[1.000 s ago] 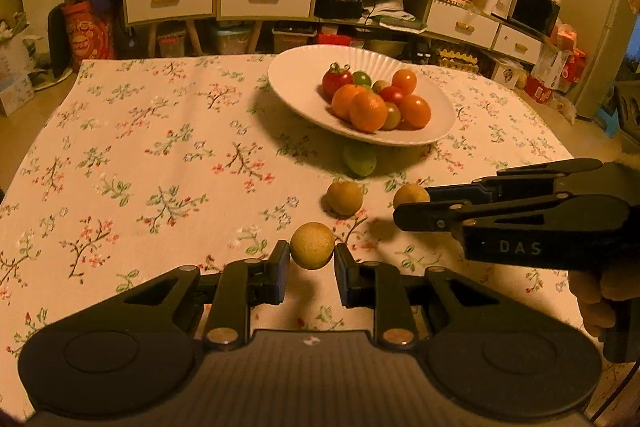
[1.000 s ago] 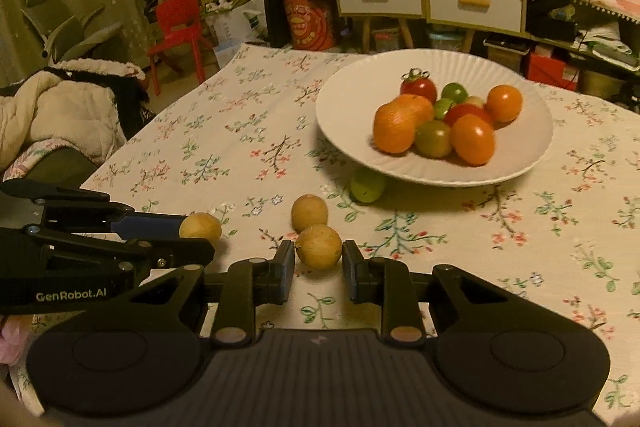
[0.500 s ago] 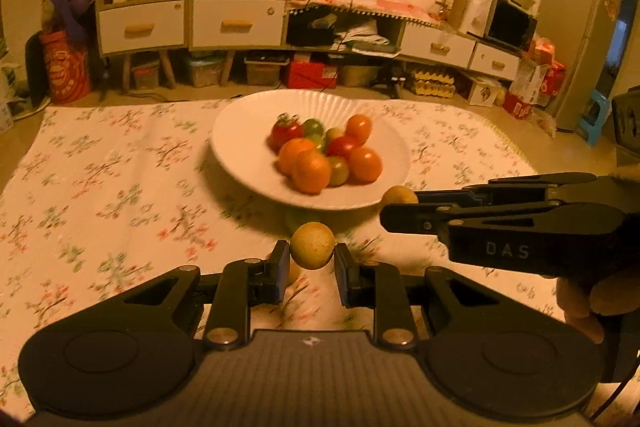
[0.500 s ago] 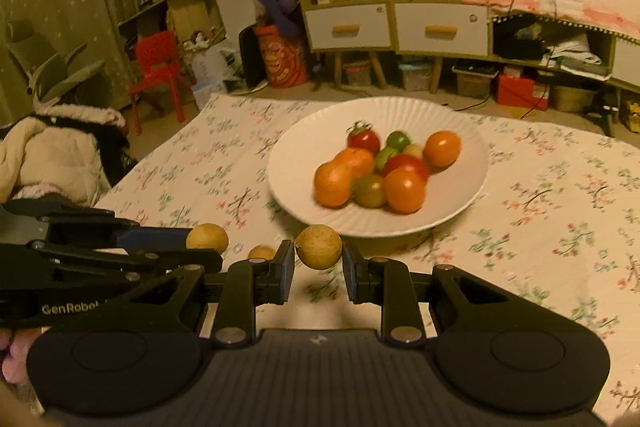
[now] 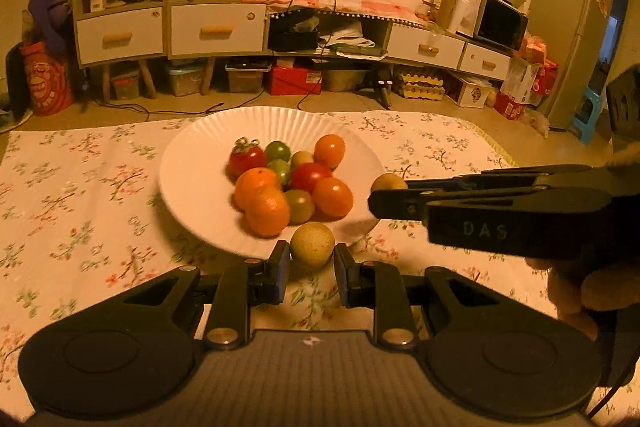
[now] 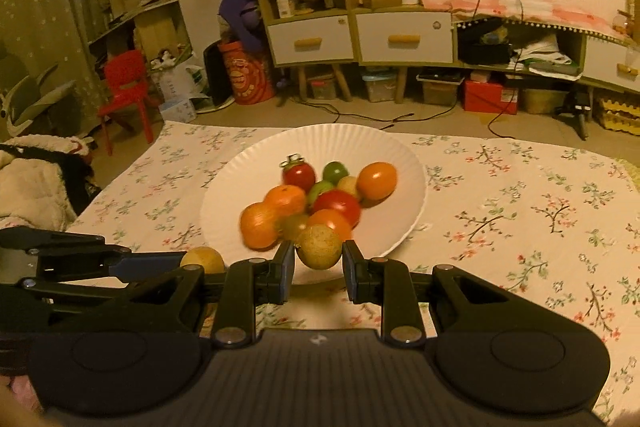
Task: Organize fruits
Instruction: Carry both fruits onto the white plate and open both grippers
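My left gripper (image 5: pixel 311 259) is shut on a tan round fruit (image 5: pixel 312 245) and holds it at the near rim of the white plate (image 5: pixel 192 183). My right gripper (image 6: pixel 319 261) is shut on a second tan round fruit (image 6: pixel 319 246), held over the plate's (image 6: pixel 224 223) near edge. The plate holds several oranges, red tomatoes and green fruits (image 5: pixel 294 179). In the left wrist view the right gripper (image 5: pixel 386 193) reaches in from the right with its fruit (image 5: pixel 386 182). In the right wrist view the left gripper (image 6: pixel 198 263) comes from the left with its fruit (image 6: pixel 202 259).
The plate stands on a table under a floral cloth (image 5: pixel 80 195). Beyond the table's far edge are drawers and shelves (image 5: pixel 172 27) and floor clutter. A red chair (image 6: pixel 126 87) and a pile of clothes (image 6: pixel 36 175) lie to the left.
Both grippers lifted their tan fruits off the cloth and carried them forward to the plate's near rim. The fruits that lay in front of the plate have dropped out of view.
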`<state>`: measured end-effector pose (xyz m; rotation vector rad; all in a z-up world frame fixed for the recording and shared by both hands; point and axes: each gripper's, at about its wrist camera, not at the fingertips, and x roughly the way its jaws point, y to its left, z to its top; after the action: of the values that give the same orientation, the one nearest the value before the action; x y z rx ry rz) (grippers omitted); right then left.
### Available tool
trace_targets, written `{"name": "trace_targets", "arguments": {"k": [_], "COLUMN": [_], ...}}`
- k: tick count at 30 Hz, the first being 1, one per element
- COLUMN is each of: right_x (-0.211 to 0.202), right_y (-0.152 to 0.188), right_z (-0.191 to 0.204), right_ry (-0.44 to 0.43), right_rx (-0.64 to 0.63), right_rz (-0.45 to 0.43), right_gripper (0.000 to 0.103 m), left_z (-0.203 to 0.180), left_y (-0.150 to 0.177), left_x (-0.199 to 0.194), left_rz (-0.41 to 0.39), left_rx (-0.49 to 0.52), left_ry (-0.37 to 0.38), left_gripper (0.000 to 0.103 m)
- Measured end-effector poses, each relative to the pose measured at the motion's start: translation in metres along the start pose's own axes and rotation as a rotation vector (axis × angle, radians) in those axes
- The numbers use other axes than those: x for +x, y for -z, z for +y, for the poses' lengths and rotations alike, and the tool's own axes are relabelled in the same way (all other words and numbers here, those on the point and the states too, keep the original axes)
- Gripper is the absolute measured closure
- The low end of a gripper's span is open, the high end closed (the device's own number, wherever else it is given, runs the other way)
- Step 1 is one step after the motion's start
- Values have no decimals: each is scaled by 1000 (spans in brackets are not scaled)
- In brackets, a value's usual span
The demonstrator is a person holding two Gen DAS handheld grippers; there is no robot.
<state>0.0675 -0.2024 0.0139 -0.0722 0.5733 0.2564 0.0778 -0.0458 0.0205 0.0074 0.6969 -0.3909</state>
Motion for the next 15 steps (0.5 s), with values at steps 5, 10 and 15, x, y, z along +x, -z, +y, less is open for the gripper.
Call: {"name": "trace_targets", "arguments": {"k": [5,10,15], "right_x": [9,20,26], "right_y": [-3,-6,-9], "right_z": [-11,-18,-23], "right_ry": [8,10,14], "right_rx": [-4,-1,-1], "right_rz": [8,21,23], "right_gripper": [80,80,80], "left_z": [-5,-6,-7], "left_y": [-6,-10,-12], "left_x": [16,26,33], "left_rz": [18,33,45], "left_rx": [-7,-27,-25], "left_ry": [-7,-17,-30], "left_gripper": [83,83,83]}}
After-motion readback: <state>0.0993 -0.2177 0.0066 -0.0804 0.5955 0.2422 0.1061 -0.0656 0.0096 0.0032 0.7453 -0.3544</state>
